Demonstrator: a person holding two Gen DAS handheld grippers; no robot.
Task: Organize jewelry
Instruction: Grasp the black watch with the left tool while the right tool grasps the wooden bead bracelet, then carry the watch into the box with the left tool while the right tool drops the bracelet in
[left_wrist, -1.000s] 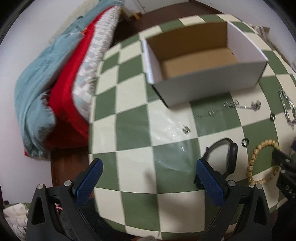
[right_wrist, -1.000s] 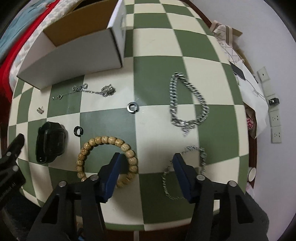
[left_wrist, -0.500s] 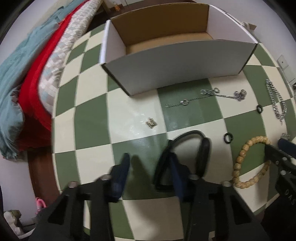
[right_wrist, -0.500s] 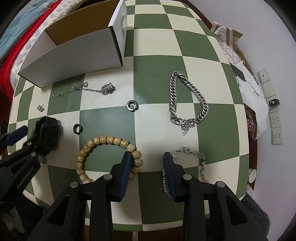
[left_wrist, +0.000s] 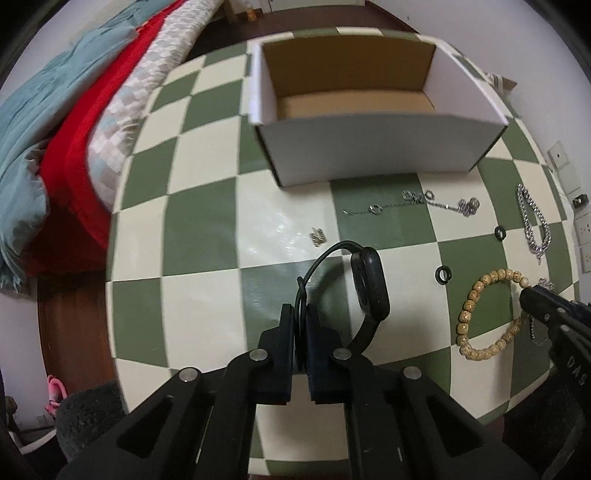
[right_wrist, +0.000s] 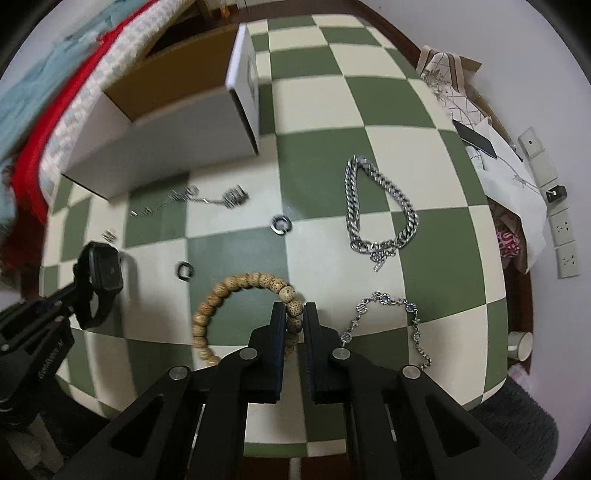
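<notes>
My left gripper (left_wrist: 300, 314) is shut on the thin strap of a black wristwatch (left_wrist: 371, 288), whose body stands up to the right of the fingers; the same watch (right_wrist: 105, 271) shows at the left of the right wrist view. My right gripper (right_wrist: 295, 314) is shut on the wooden bead bracelet (right_wrist: 229, 291), also seen at the right of the left wrist view (left_wrist: 476, 314). An open white cardboard box (left_wrist: 376, 151) with a brown inside stands at the far side of the checkered table (left_wrist: 207, 229).
Loose on the table lie a heavy silver chain bracelet (right_wrist: 376, 206), a fine silver link bracelet (right_wrist: 399, 317), a thin silver chain (left_wrist: 413, 203), two dark rings (right_wrist: 280, 224) (right_wrist: 184, 269) and a small silver piece (left_wrist: 317, 236). Bedding (left_wrist: 74, 110) lies left of the table.
Both grippers have gone from open to shut: the left one closed on the watch strap, the right one on the bead bracelet. The watch now stands tilted up.
</notes>
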